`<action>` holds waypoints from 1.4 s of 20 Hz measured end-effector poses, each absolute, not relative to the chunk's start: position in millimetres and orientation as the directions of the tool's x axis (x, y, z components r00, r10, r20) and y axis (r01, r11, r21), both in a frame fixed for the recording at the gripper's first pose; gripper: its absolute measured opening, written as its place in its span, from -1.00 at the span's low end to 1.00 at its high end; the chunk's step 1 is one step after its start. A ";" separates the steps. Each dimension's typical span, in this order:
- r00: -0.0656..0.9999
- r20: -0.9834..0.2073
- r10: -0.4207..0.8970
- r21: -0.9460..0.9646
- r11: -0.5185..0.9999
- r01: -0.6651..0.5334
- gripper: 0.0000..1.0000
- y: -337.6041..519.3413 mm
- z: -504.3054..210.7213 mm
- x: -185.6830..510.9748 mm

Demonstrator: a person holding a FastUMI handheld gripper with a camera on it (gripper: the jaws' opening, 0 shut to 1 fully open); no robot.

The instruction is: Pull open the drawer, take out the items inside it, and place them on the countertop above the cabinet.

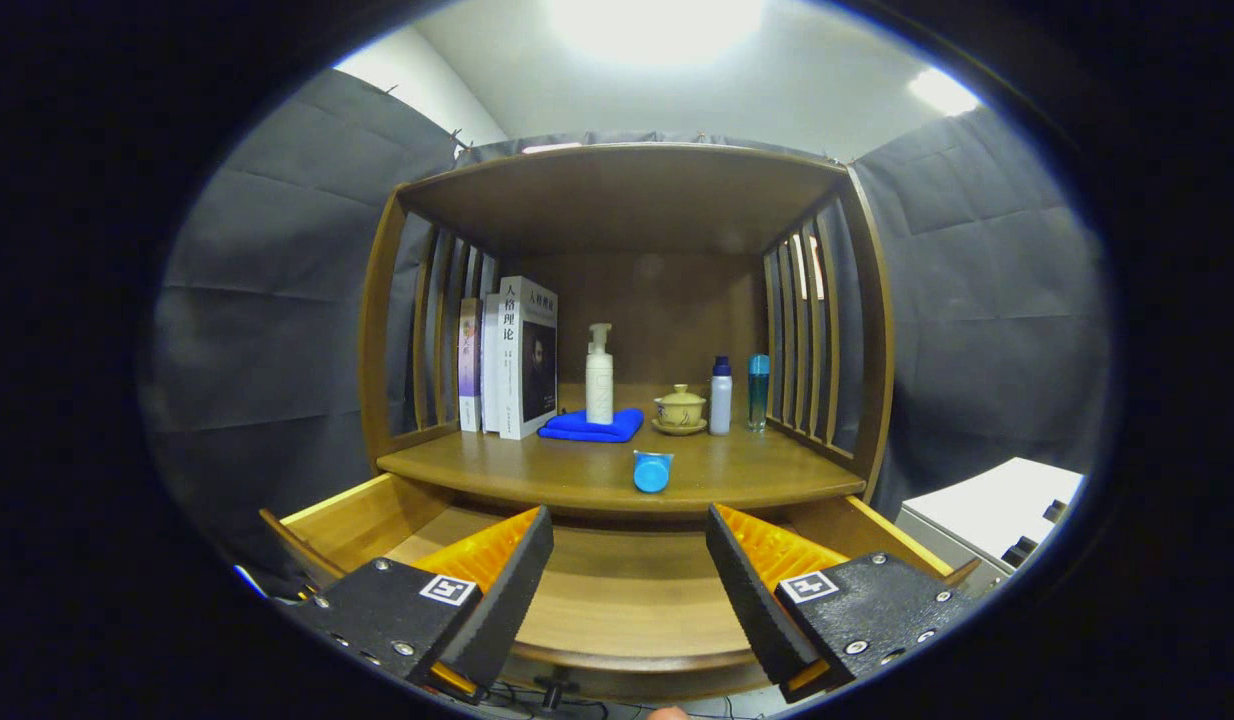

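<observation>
Two fingers of the hand-held gripper (629, 560) stood wide apart, holding nothing, over the pulled-open wooden drawer (617, 600). Beyond them at twelve o'clock, a small blue round-ended container (652, 471) lay on its side on the brown wooden countertop (777, 480). Behind it, a white pump bottle (599, 378) stood on a folded blue cloth (589, 427), with upright books (512, 355) at its nine o'clock.
</observation>
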State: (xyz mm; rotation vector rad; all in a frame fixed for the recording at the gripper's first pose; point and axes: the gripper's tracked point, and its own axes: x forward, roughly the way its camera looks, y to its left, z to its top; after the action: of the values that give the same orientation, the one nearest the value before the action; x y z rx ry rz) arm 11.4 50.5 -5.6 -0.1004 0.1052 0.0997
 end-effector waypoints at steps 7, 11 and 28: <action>0.985 -0.119 0.122 -0.102 0.986 -0.134 0.89 57.3 -26.1 -18.2; 0.984 -0.138 0.112 -0.081 0.989 -0.124 0.89 52.5 -45.5 -34.3; 0.954 -0.266 0.137 -0.072 0.984 -0.161 0.90 68.6 -115.0 -77.4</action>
State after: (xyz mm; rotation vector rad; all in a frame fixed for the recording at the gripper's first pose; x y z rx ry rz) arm -77.4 68.6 -115.0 -0.0932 0.2633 0.1516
